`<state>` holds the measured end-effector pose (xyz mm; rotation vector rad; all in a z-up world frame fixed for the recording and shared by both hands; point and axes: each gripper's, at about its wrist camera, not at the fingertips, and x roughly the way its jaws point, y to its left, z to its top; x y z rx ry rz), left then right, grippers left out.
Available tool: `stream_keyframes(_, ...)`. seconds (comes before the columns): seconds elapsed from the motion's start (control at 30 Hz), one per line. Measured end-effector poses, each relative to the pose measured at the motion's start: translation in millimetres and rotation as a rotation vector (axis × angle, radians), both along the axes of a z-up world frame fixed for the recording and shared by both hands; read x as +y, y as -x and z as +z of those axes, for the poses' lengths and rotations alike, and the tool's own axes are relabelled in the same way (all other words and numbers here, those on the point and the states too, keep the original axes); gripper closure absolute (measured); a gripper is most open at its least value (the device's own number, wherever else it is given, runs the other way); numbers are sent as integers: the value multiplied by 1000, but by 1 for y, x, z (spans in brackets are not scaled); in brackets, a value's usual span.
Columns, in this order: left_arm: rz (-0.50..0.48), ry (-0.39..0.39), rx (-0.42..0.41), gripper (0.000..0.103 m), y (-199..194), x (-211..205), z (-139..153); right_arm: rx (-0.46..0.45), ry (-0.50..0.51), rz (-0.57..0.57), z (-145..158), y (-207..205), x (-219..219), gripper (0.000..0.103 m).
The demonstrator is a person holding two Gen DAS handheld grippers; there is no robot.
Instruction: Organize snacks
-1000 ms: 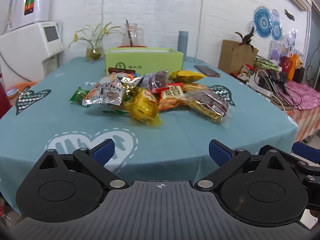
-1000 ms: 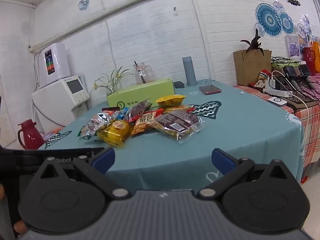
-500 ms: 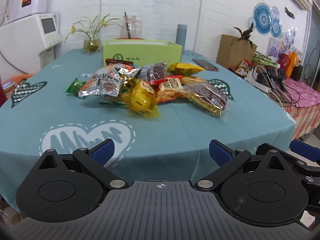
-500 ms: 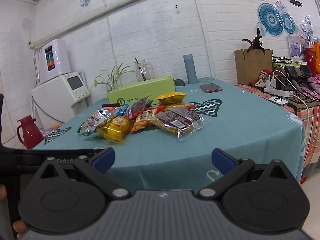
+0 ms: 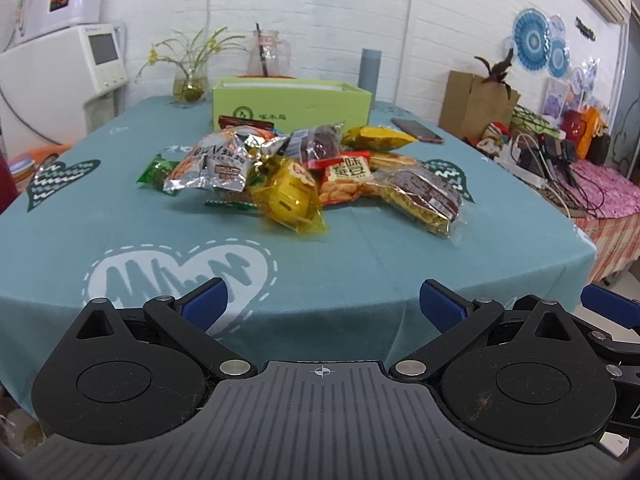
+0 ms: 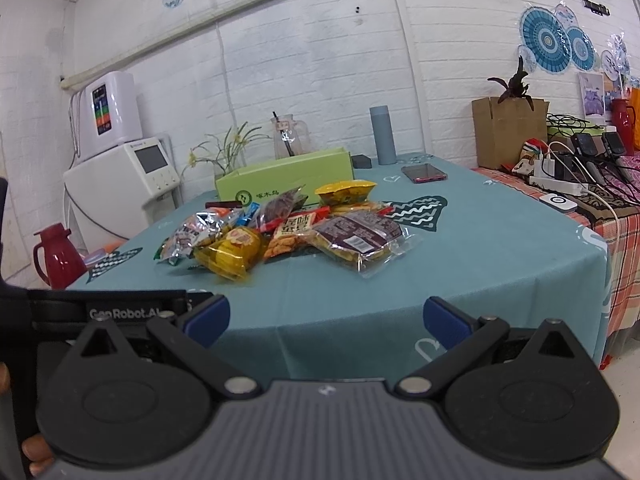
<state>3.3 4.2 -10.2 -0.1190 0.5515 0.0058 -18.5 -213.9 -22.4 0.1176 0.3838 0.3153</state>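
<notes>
Both claws are spread wide and hold nothing. The left claw (image 5: 322, 300) sits over the near edge of the table (image 5: 120, 220); the right claw (image 6: 326, 316) hangs just short of that edge. Ahead of both, well apart from the fingertips, lies the snack pile (image 5: 304, 172), a yellow pack (image 5: 290, 196) nearest. Beyond the pile stands the green box (image 5: 290, 106).

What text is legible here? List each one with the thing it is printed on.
"GenRobot.AI": black housing beside the right gripper, partly hidden.
"啄木鸟": green box.
"味", "蚕豆": orange snack packet.
Silver packet: large print too crumpled to read.
Dark-labelled packet, appliance screens: too small.
</notes>
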Motion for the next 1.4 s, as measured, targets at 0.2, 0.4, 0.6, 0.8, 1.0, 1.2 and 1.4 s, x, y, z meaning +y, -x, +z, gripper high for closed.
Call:
stream_keyframes(0.2, 17, 2, -2, 11, 0, 2, 1, 2, 4, -3, 0, -1, 0, 0)
stream_keyframes(0.4, 17, 2, -3, 11, -1, 2, 2, 1, 36, -18, -1, -1, 3, 0)
stream_keyframes(0.6, 18, 7, -2, 11, -1, 3, 1, 5, 47, -25, -2, -2, 3, 0)
stream_keyframes(0.8, 21, 8, -2, 11, -2, 4, 1, 10, 49, -22, -3, -3, 2, 0)
stream_keyframes(1.0, 27, -1, 9, 11, -4, 2, -1, 9, 55, -23, -3, -3, 4, 0)
stream_keyframes(1.2, 30, 0, 30, 11, -13, 4, -5, 17, 57, -19, -4, -5, 5, 0)
stream_keyframes(1.4, 18, 7, 58, 11, -38, 7, -8, 28, 39, -14, -12, -12, 0, 0)
